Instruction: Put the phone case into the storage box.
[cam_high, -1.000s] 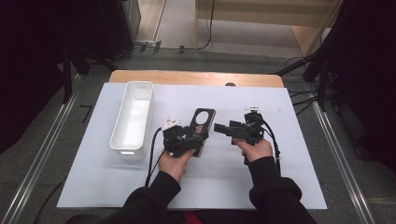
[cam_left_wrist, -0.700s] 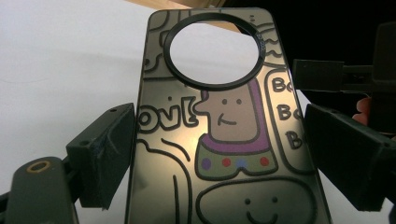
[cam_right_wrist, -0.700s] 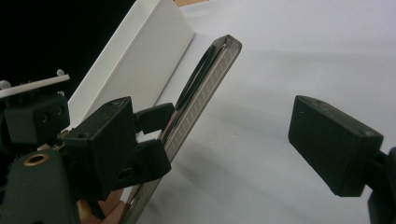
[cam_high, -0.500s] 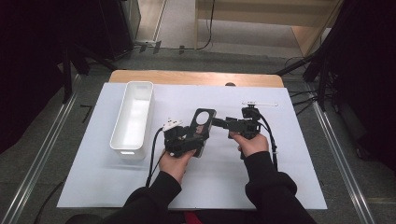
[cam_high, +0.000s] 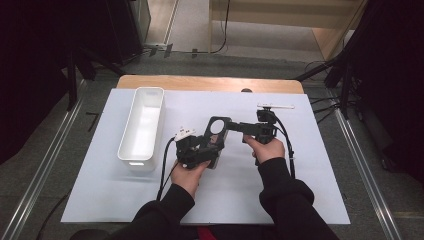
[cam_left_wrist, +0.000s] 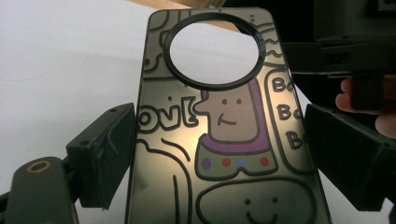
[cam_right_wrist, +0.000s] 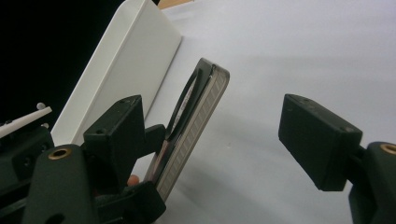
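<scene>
Centre of the high view: left tool (cam_high: 212, 145) holds a phone case (cam_high: 216, 134) by its long edges, the case rising toward the upper middle of the frame, clear of the table (cam_high: 310, 195). Camera ring of the case at its far end.

Left gripper view: the phone case (cam_left_wrist: 224, 140) stands between the two black jaws, one pad against each side edge, so the left tool (cam_left_wrist: 219, 154) is clamped on it. Case is dark and glossy with cartoon line drawings, a purple-collared figure at mid frame and a large round opening near the top. White table (cam_left_wrist: 56, 70) behind, at left.

Right tool (cam_high: 235, 126) comes in from the right of the high view, lying level, its tips at the upper right edge of the case. Right gripper view: phone case (cam_right_wrist: 194, 126) seen edge-on, tilted, at centre left; the left-hand jaw sits just beside it, the right-hand jaw stands well apart at the right of the frame. Right tool (cam_right_wrist: 210, 140) has its jaws apart, and they have just been closing, with the case edge between them but not gripped. Whether the near jaw touches the case I cannot tell.

White bin (cam_high: 142, 127) lies lengthwise at the left of the high view, well apart from both tools. In the right gripper view the bin (cam_right_wrist: 126, 70) shows at upper left behind the case
</scene>
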